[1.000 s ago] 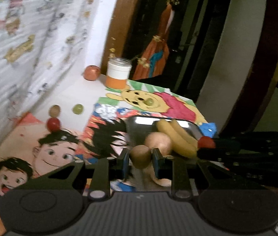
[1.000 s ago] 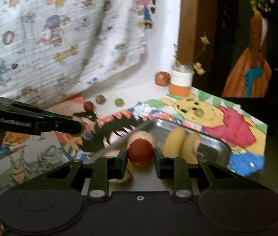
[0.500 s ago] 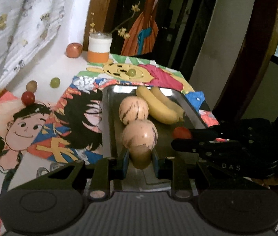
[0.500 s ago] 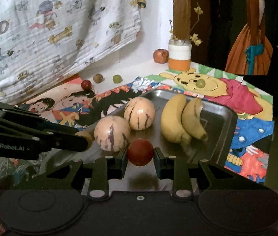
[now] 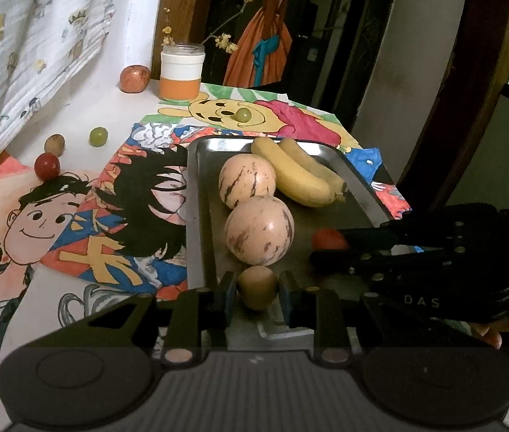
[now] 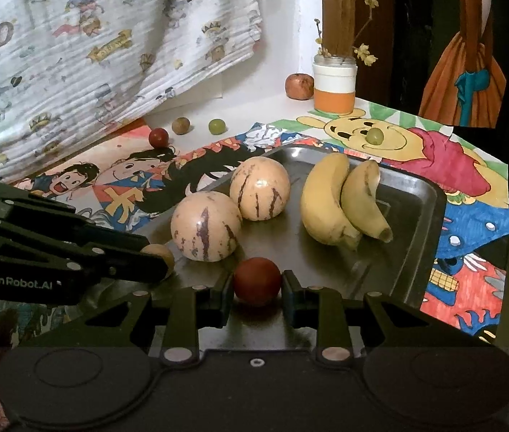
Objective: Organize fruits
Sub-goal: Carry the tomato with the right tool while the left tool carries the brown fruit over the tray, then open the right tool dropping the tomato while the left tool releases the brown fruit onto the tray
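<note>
A metal tray (image 5: 196, 194) (image 6: 423, 216) holds two striped melons (image 5: 258, 229) (image 6: 205, 231) and two bananas (image 5: 299, 174) (image 6: 340, 201). My left gripper (image 5: 258, 289) is shut on a small tan fruit (image 5: 257, 287) (image 6: 159, 252) over the tray's near end, just in front of the nearer melon. My right gripper (image 6: 258, 282) is shut on a small red fruit (image 6: 257, 280) (image 5: 328, 239) low over the tray, right of the melons. The two grippers are side by side.
Loose on the cartoon-print table cover lie a red fruit (image 5: 47, 166), a brown one (image 5: 54, 144), two green grapes (image 5: 98, 136) (image 5: 243, 114) and an apple (image 5: 134, 78). A white and orange jar (image 5: 181, 72) stands at the back. A printed cloth (image 6: 74, 36) hangs at left.
Both grippers have come down and in over the near end of the tray, each still holding its small fruit. The left view has swung from the wall toward the tray.
</note>
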The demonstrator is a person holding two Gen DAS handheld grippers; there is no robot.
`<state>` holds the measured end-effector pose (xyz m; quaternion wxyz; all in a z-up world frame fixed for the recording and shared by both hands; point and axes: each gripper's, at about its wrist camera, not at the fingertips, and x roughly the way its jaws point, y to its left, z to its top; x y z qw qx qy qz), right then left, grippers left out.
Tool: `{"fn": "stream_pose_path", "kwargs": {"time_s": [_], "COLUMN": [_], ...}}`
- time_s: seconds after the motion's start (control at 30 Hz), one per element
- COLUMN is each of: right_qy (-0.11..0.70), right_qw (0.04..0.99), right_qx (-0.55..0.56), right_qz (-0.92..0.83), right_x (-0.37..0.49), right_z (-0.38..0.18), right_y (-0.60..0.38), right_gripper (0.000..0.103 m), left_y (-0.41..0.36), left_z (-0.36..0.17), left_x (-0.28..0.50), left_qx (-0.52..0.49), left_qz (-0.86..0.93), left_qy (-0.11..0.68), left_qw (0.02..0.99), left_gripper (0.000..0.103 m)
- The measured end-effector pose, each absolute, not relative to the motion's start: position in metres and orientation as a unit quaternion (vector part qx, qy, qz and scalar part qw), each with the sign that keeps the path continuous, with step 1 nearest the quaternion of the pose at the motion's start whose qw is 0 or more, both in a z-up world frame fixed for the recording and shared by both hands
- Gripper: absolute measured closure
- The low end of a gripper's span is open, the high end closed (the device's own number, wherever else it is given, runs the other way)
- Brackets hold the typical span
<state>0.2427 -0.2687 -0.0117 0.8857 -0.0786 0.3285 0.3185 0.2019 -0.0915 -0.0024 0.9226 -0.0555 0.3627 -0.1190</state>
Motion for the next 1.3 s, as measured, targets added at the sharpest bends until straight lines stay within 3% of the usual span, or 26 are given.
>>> {"fn": "stream_pose_path", "kwargs": {"time_s": [0.3, 0.37, 0.6, 0.67, 0.83, 0.93, 1.3], "right_qy": [0.318, 0.315, 0.302, 0.298, 0.292, 0.291, 0.313], "right_qw": [0.895, 0.899, 0.915, 0.919, 0.930, 0.933, 0.928], "right_qx": [-0.073, -0.071, -0.052, -0.046, -0.020, -0.004, -0.039], "right_qz": [0.304, 0.295, 0.263, 0.254, 0.221, 0.212, 0.198], "right_x": [0.235, 0.231, 0.203, 0.193, 0.165, 0.145, 0.067], "right_z": [0.000, 0.005, 0.029, 0.036, 0.054, 0.064, 0.075], "right_y": [-0.276, -0.281, -0.298, -0.302, -0.310, -0.312, -0.290], "right_gripper": [0.065, 0.060, 0.038, 0.025, 0.009, 0.001, 0.001], "left_y": [-0.088, -0.086, -0.079, -0.076, -0.069, -0.063, -0.048], "left_z": [0.005, 0.009, 0.029, 0.036, 0.052, 0.058, 0.055], "left_x": [0.195, 0.191, 0.168, 0.159, 0.133, 0.117, 0.067], "left_qx": [-0.070, -0.073, -0.086, -0.089, -0.085, -0.080, -0.042], "left_qz": [-0.121, -0.120, -0.112, -0.104, -0.091, -0.089, -0.083], "left_qy": [0.358, 0.352, 0.325, 0.314, 0.279, 0.272, 0.312], "left_qw": [0.923, 0.925, 0.935, 0.940, 0.952, 0.955, 0.945], "left_gripper": [0.067, 0.055, 0.035, 0.022, 0.000, 0.000, 0.000]}}
